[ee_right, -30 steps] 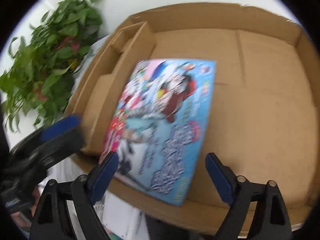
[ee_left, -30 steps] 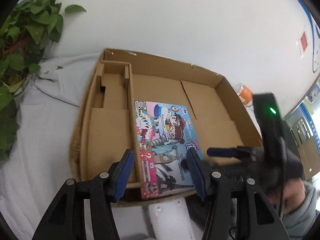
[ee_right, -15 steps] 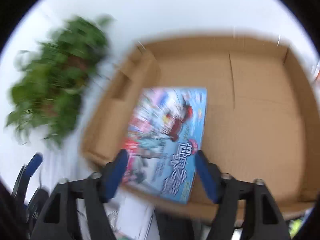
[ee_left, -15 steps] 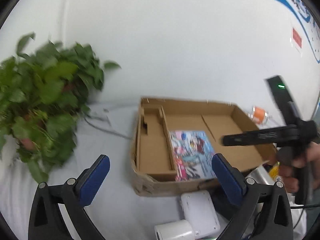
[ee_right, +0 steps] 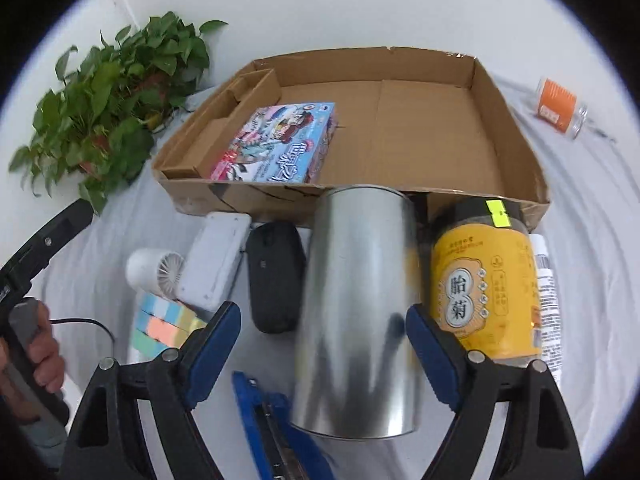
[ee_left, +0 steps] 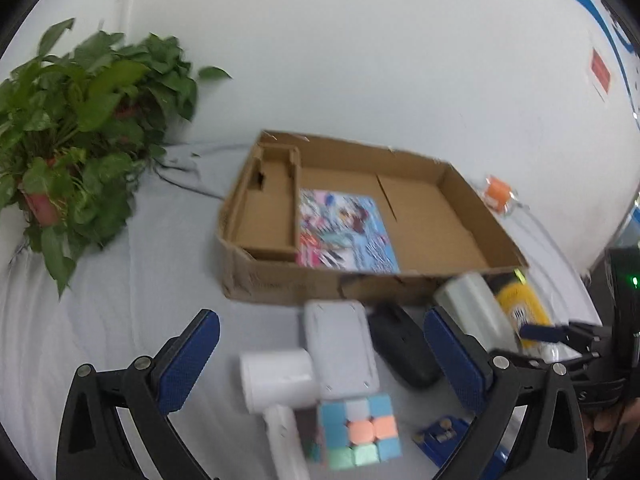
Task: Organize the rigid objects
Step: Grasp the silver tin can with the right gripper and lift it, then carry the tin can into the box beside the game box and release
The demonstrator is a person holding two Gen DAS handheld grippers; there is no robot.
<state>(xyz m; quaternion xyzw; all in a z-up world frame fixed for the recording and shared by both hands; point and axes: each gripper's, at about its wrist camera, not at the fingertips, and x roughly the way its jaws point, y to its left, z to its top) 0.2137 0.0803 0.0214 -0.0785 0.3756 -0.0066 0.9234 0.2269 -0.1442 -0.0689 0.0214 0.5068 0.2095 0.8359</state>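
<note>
White cloth (ee_left: 120, 320) held the cardboard box (ee_right: 512, 128); left gripper (ee_left: 320, 364) and right gripper (ee_right: 322, 352) gaped wide, holding nothing, the right astride a silver can (ee_right: 356, 308).

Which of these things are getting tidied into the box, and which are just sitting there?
For tidying:
cardboard box
picture book, already inside
silver can, between the open right gripper fingers
yellow jar
black mouse
colour cube
small white fan
white case

Just sitting there:
leafy plant
white cloth
orange-labelled bottle, probably
</note>
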